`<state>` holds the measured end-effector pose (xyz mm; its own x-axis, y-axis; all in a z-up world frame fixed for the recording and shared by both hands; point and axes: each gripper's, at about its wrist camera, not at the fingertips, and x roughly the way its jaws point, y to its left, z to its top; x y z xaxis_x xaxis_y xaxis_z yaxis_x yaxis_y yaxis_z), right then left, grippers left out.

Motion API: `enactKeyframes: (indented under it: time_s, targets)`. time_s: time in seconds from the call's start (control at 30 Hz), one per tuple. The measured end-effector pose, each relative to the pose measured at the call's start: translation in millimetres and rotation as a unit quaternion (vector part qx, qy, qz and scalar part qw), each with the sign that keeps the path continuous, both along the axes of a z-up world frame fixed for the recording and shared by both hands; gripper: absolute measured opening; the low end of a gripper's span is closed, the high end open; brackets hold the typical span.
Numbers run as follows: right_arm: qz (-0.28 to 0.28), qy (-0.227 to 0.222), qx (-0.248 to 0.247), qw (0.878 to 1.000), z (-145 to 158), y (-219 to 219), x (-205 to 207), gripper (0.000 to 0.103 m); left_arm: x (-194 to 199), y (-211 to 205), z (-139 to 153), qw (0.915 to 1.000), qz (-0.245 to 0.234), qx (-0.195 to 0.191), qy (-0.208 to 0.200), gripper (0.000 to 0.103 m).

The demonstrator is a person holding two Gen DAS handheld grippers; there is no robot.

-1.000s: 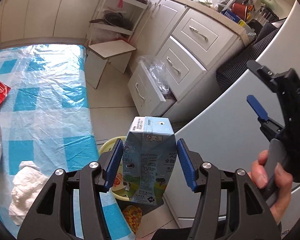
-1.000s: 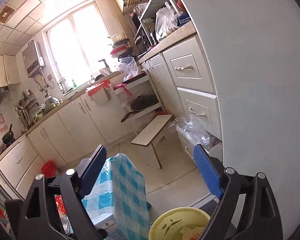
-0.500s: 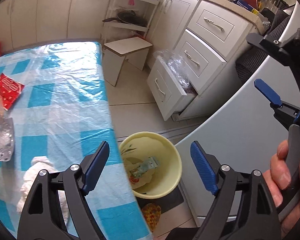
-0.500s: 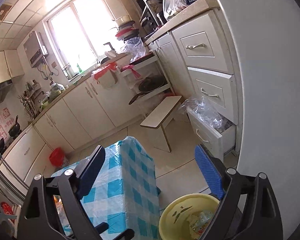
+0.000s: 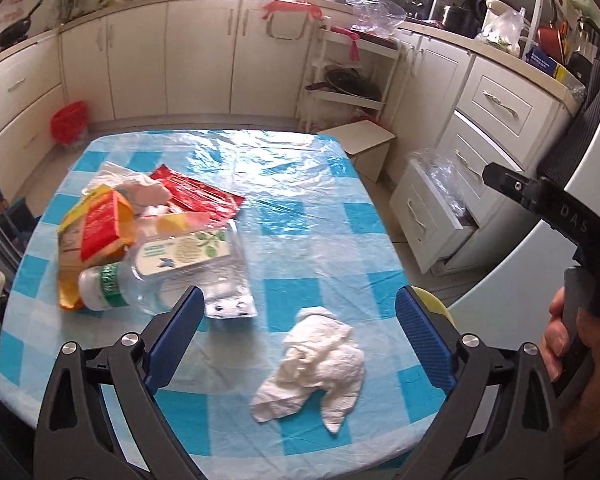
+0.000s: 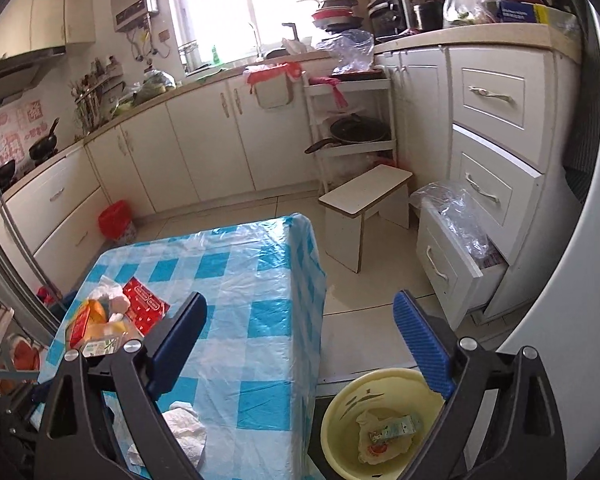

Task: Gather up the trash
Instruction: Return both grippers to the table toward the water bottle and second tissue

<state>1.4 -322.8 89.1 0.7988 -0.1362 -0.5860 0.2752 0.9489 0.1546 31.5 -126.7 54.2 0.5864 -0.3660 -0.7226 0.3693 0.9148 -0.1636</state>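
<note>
My left gripper hovers over the blue-checked table, its jaws opening with nothing held between them. A crumpled white tissue lies on the cloth just below it. Further left are a clear plastic bottle, an orange packet and a red wrapper. My right gripper is open and empty beside the table's right edge, above the floor. Down to its right a yellow bin holds a milk carton and some paper. A hand holds the right gripper at the left wrist view's edge.
A white stool stands on the floor past the table. A low drawer with a plastic bag in it hangs open on the right. A red bin sits by the far cabinets. A white curved appliance wall closes the right side.
The left gripper let go of the blue carton, which now lies in the yellow bin, spread its jaws and swung left over the table. The right gripper turned to face the table and bin.
</note>
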Motion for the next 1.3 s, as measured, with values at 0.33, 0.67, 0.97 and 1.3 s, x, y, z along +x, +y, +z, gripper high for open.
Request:
enactKeyframes:
  time_s: [0.33, 0.67, 0.97, 1.3]
  targets:
    - [0.070, 0.021, -0.029, 0.997, -9, 62, 20, 0.091, 22, 62, 3, 0.9969, 0.062, 0.027, -0.040, 0.095]
    - [0.104, 0.035, -0.045, 0.993, -16, 98, 33, 0.092, 32, 86, -24, 0.9952, 0.097, 0.007, -0.009, 0.095]
    - [0.112, 0.047, -0.056, 0.991, -21, 111, 41, 0.092, 33, 93, -33, 0.9957, 0.092, 0.010, -0.002, 0.095]
    - [0.116, 0.054, -0.052, 0.990, -24, 115, 46, 0.092, 24, 89, -33, 0.9978, 0.064, 0.012, -0.011, 0.095]
